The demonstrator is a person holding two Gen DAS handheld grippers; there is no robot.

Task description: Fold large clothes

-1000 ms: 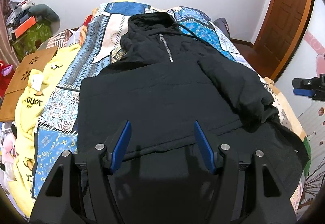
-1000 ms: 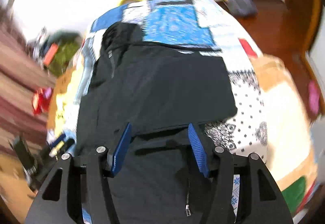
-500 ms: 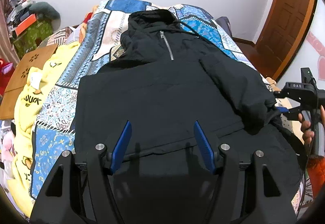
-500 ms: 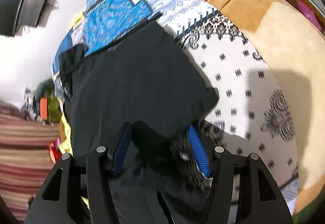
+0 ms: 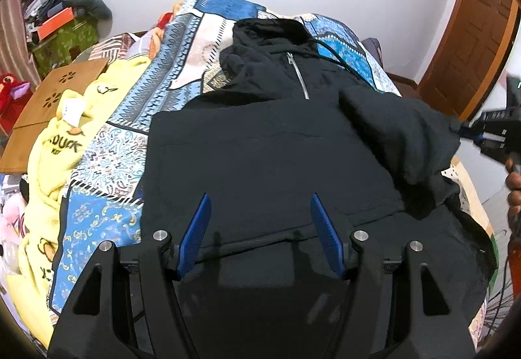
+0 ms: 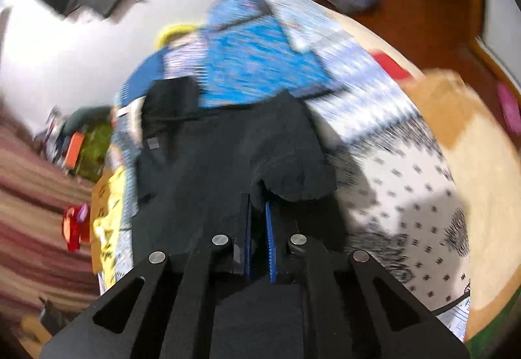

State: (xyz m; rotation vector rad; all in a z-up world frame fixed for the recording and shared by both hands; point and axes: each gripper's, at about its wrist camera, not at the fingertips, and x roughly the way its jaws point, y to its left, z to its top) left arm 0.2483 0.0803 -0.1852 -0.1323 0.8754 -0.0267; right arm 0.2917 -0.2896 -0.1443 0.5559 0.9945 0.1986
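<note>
Cloth now sits between the blue pads of our right gripper [image 6: 259, 222]: a second ago they stood apart over the hoodie [image 5: 276, 157], and now they are pinched together on the cuff end of its right sleeve [image 6: 293, 176]. That gives us a hold to carry the sleeve across the body, which we judge to be the fold in hand. Our left gripper [image 5: 260, 228] has not changed; its jaws stay apart above the hem, holding nothing. The hoodie lies face up on the quilt [image 5: 107, 144], hood toward the wall.

Our left view is sharp and shows the whole garment, the zip [image 5: 298, 75], the yellow blanket [image 5: 55, 163] beside it and the right gripper at the far edge with the sleeve. Our right view is blurred but shows the pinch up close.
</note>
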